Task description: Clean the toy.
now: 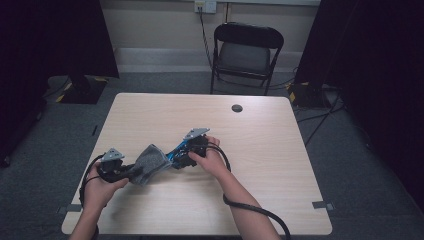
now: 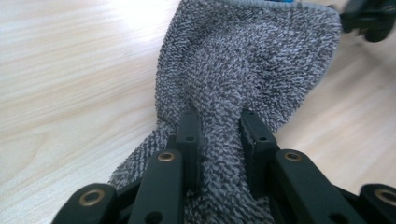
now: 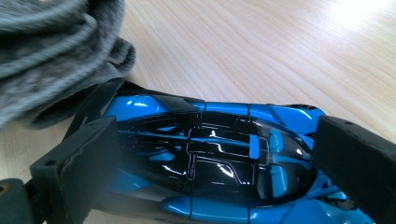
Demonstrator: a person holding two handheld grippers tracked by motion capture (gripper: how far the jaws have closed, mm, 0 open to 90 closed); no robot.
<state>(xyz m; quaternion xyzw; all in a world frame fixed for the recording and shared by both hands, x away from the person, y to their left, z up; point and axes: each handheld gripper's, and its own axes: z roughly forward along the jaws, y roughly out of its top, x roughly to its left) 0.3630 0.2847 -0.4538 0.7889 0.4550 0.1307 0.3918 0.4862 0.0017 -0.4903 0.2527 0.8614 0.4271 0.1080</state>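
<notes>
On the table [image 1: 280, 150], left claw [image 2: 218, 122] clamped on grey cloth [image 2: 243, 60], right claw [image 3: 210, 158] gripping blue toy car [image 3: 210, 154].

1. The left hand [image 1: 97, 189] comes in from the bottom left, forearm angled up and inward, and holds the left gripper [image 1: 131, 171] low, aimed to the right.
2. Its jaws are pinched tight on grey cloth [image 2: 243, 70].
3. The right hand [image 1: 212, 161] reaches in from the bottom centre, bare forearm slanting left, holding the right gripper [image 1: 176, 159] aimed left.
4. Its jaws clamp a blue toy car [image 3: 210, 158] from both sides.
</notes>
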